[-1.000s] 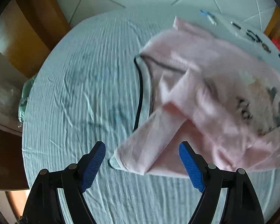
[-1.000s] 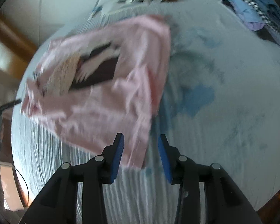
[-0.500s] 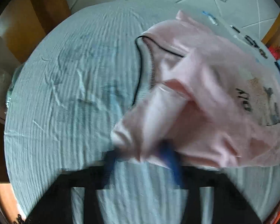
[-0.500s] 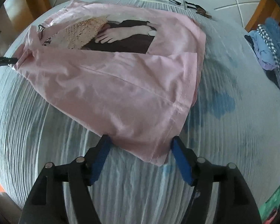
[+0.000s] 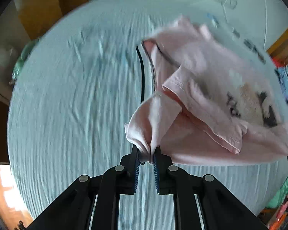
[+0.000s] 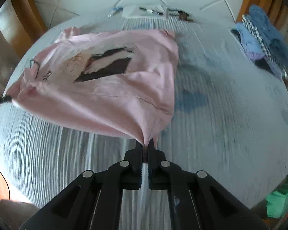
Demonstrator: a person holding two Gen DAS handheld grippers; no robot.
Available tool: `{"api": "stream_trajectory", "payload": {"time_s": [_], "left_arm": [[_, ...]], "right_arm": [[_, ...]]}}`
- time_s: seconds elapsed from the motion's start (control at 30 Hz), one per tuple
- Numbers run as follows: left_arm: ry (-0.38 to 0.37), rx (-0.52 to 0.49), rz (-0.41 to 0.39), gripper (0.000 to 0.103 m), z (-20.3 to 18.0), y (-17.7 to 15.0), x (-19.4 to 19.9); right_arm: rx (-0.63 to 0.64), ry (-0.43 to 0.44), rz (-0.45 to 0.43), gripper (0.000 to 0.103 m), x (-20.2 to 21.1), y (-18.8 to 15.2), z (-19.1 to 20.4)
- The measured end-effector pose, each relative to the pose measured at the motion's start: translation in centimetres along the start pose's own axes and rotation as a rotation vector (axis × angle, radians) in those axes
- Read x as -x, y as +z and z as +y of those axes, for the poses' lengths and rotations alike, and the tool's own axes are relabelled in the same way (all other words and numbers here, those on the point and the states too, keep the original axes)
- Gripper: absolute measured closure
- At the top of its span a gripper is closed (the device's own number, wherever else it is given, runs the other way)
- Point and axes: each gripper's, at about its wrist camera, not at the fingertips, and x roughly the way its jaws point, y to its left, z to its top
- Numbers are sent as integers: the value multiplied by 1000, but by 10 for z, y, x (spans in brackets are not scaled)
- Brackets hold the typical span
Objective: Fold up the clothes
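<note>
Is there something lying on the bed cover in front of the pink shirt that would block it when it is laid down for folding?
Nothing visible does. Both the left gripper and right gripper grip the pink shirt, and the cover nearby looks bare.

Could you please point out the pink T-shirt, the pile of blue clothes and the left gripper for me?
pink T-shirt (image 6: 109, 95): right wrist view, on its plain front below the print.
pile of blue clothes (image 6: 265, 38): right wrist view, on its middle.
left gripper (image 5: 146, 156): left wrist view, between its fingertips.
</note>
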Motion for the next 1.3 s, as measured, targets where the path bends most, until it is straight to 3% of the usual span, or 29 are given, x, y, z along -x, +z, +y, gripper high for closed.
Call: {"api": "stream_trajectory", "payload": {"time_s": [0.1, 0.2, 0.23, 0.27, 0.33, 0.43, 0.6, 0.7, 0.77, 0.8, 0.83, 0.87, 0.93, 1.1, 1.2, 1.3], "left_arm": [[-3, -28, -21, 80, -7, -6, 18], [-9, -54, -76, 71, -15, -7, 47], [-12, -63, -94, 61, -18, -7, 57], [-14, -72, -113, 49, -20, -7, 67], [-24, -102, -144, 44, -30, 1, 79], [-27, -149, -130, 44, -45, 22, 62], [-7, -181, -66, 44, -56, 46, 14], [-29, -192, -24, 44, -58, 51, -11], [-60, -181, -28, 48, -59, 58, -14], [-73, -172, -38, 55, -60, 63, -12], [-85, -163, -49, 73, -61, 68, -11], [-97, -155, -59, 79, -62, 73, -9], [-121, -137, -80, 84, -63, 83, -6], [-169, -91, -129, 83, -65, 107, 2], [-78, -65, -137, 75, -55, 119, 10], [-23, -89, -113, 70, -42, 103, 14]], "right_arm": [[-3, -17, 66, 93, -5, -8, -10], [-25, -62, 93, 63, -2, -13, -24], [-44, -70, 80, 48, 4, -12, -31], [-64, -79, 62, 39, 12, -11, -38], [-81, -59, 3, 38, 29, -2, -41], [-84, 27, -93, 38, 51, 20, -33], [54, 247, -175, 38, 58, 55, 45], [160, 308, -155, 46, 48, 66, 98], [208, 339, -122, 58, 36, 69, 126], [226, 348, -105, 59, 29, 70, 136], [240, 349, -87, 60, 22, 71, 142], [253, 356, -65, 62, 15, 72, 148], [274, 374, -24, 64, 4, 73, 157], [267, 388, 30, 65, -18, 76, 161], [258, 381, 36, 65, -22, 78, 157], [292, 403, -10, 65, -9, 78, 161]]}}
